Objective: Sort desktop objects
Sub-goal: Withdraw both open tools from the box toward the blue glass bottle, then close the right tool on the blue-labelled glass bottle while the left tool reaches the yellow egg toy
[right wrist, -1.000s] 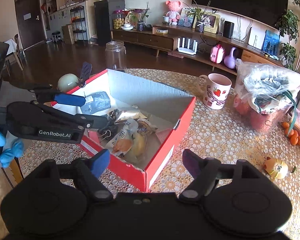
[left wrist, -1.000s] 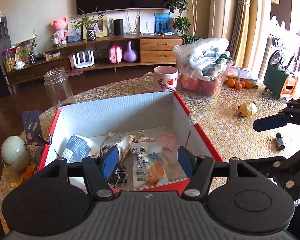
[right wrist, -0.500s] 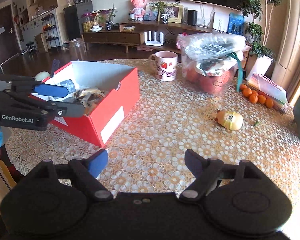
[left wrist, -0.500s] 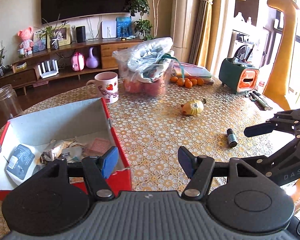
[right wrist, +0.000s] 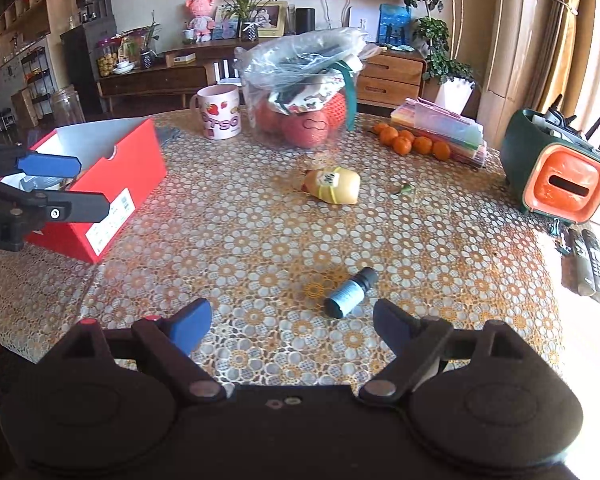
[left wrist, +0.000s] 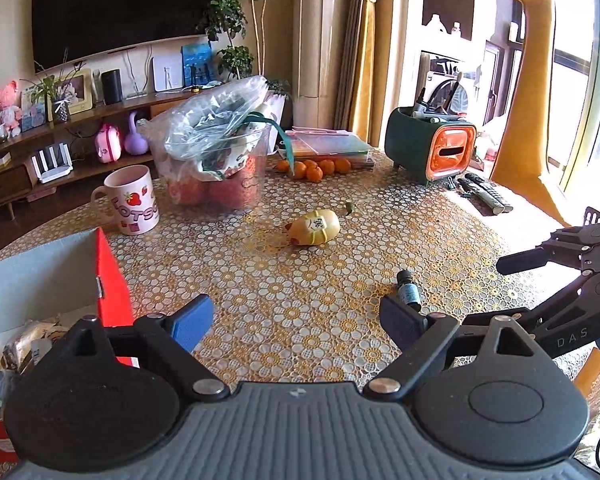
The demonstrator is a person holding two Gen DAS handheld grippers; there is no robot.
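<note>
A small dark bottle with a blue label (right wrist: 350,292) lies on its side on the flower-patterned table (right wrist: 260,248), just ahead of my right gripper (right wrist: 292,320). That gripper's jaws are opening and hold nothing. In the left wrist view the bottle (left wrist: 409,291) sits beside the right fingertip of my left gripper (left wrist: 296,320), whose jaws are also opening and empty. A yellow wrapped snack (right wrist: 334,185) lies farther out at mid-table. The red box (right wrist: 112,184) with several packets inside stands at the left, and my left gripper (right wrist: 94,187) hovers over its near corner.
A strawberry mug (right wrist: 220,116) and a clear bag of apples (right wrist: 304,92) stand at the back. Tangerines (right wrist: 412,144) lie by a stack of folders. At the right are a green-and-orange pen holder (right wrist: 556,172) and two remotes (right wrist: 588,264). A glass jar (right wrist: 68,104) stands behind the box.
Both grippers have swung right, away from over the red box toward mid-table. The left jaws have spread wider. The bottle now lies close in front of the right gripper.
</note>
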